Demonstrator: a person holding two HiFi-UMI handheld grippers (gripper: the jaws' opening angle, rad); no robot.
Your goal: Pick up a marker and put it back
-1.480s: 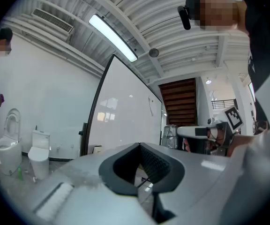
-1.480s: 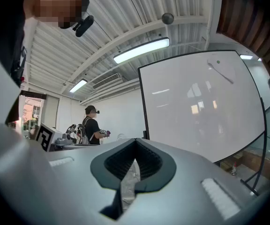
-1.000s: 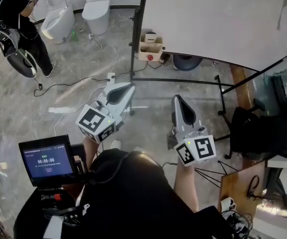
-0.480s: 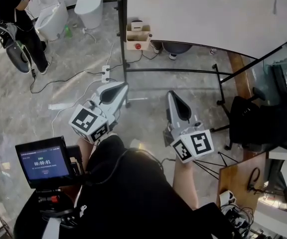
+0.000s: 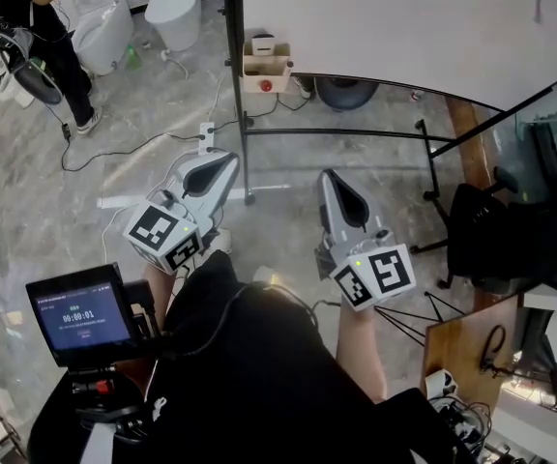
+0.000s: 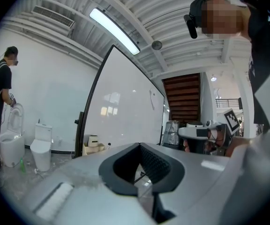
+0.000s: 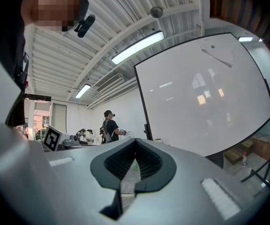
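Grey stone floor [image 5: 85,211]: cables [image 5: 133,148] trail across it; toilets [image 5: 177,8] stand at its far edge
Whiteboard [image 5: 404,27]: upright on a black frame [image 5: 239,85]; ahead of both grippers
Left gripper [image 5: 226,159]: jaws closed together; nothing between them
Right gripper [image 5: 328,179]: jaws fully closed, empty; level with the left one and apart from it
Marker: perhaps the thin grey streak [image 7: 218,55] high on the board; too small to tell
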